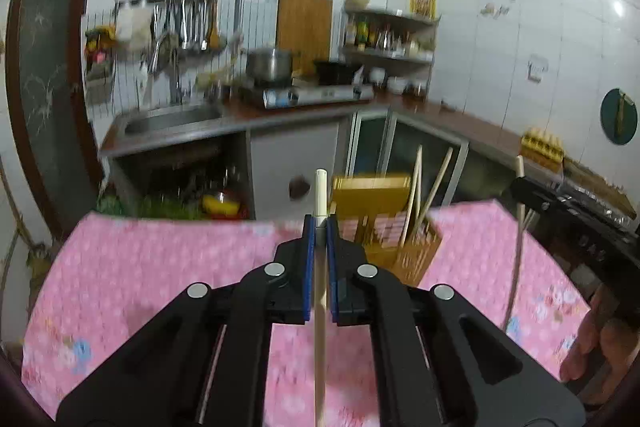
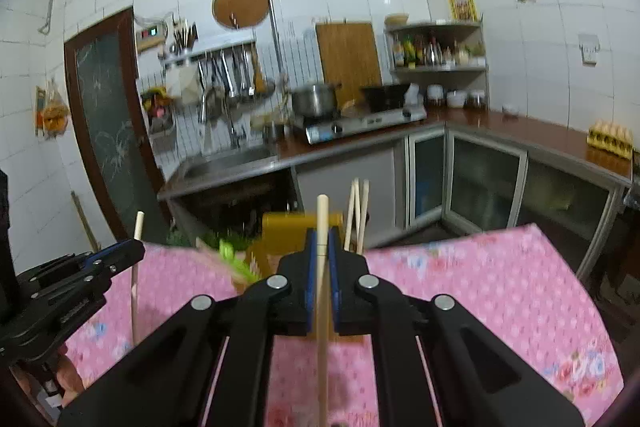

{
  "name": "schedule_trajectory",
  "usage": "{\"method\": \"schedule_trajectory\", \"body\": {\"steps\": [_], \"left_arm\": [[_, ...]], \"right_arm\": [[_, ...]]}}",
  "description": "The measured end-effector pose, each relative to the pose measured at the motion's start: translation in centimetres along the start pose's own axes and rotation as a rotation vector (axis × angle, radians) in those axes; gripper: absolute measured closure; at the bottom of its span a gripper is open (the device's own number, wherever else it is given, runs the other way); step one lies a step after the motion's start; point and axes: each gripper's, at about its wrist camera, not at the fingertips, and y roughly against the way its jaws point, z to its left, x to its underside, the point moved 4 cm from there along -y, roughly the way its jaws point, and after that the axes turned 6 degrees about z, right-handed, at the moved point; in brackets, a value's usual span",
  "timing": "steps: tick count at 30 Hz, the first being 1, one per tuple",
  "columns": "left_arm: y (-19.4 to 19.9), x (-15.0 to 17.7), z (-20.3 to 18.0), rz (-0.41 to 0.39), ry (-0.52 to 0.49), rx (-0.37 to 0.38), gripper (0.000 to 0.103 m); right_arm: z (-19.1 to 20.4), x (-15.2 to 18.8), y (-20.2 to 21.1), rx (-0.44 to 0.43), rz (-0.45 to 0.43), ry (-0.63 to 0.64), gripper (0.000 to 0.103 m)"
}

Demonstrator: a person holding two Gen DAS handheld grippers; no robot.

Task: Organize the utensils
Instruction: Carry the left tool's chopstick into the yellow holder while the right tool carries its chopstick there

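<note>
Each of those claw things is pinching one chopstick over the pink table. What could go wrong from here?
Slipping: the left gripper and the right gripper each pinch a single thin chopstick between narrow pads, so either might twist or slide out.

Collision: the yellow holder already has two chopsticks leaning in it; a new one could knock them or tip the holder.

Crowding: both grippers are close together, so they might bump near the holder.
</note>
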Motion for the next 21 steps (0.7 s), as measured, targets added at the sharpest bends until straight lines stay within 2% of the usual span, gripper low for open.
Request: {"method": "schedule_trajectory", "body": {"steps": [6, 11, 16, 21], "left_arm": [[-0.1, -4.8, -1.6, -0.134, -0.009, 0.025, 0.099], [-2.3, -8.7, -2.4, -0.235, 0.030, 0.054, 0.099], [-5.3, -10.8, -3.9, -0.315, 0.035, 0.019, 0.098], [-8.0, -10.2, -5.1, -0.355, -0.006, -0.027, 0.099]], "right_arm": [[-0.5, -4.3, -0.7, -0.002, -0.146, -0.019, 0.097], [-0.8, -8.1, -1.8, 0.023, -0.309, -0.003, 0.097], [-1.4, -8.7, -3.8, 0.014, -0.385, -0.025, 0.097], [-1.9, -7.9, -5.3, -0.014, -0.418, -0.049, 0.097]]}}
